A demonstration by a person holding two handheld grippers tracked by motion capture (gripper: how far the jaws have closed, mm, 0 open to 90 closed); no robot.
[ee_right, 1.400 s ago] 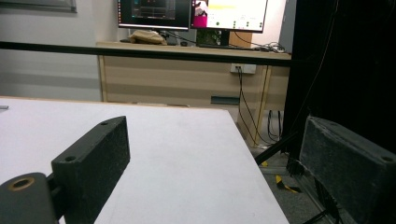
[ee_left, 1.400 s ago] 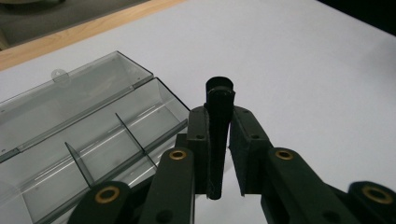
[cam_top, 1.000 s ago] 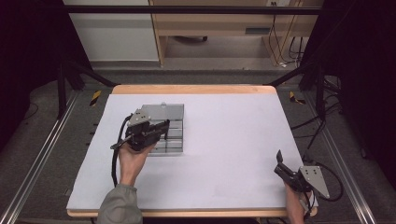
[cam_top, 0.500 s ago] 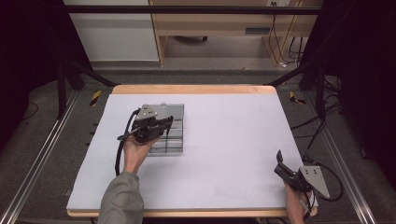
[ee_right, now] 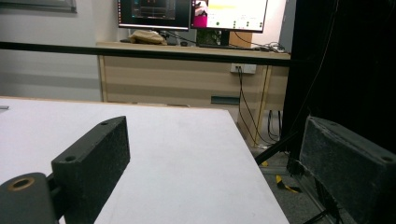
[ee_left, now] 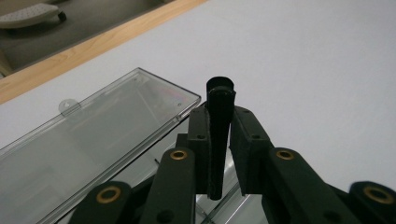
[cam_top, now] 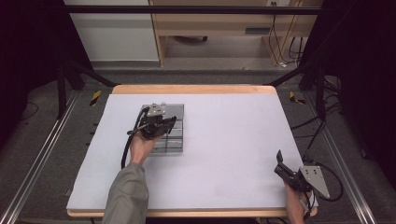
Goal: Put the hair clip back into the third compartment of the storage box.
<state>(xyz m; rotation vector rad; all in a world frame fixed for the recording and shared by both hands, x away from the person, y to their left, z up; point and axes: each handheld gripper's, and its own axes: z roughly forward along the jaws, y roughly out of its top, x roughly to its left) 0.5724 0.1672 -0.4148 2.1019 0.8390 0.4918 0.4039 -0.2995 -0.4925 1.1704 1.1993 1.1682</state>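
Gripping one slim black piece (ee_left: 219, 135) upright between its fingers, the left gripper (cam_top: 159, 125) is hovering over one clear box (cam_top: 173, 140) left of centre on the bench (cam_top: 233, 140), while the right gripper (cam_top: 286, 171) is resting released at lower right.

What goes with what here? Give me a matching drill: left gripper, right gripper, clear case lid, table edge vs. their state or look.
Column A
1. left gripper
2. right gripper
3. clear lid of the case
4. table edge

Column B
a. bare light wood
b. jaws wide apart, nothing between them
c. swung open, lying flat beside the case
d. jaws closed on a slim black piece

Pairs: 1-d, 2-b, 3-c, 4-a
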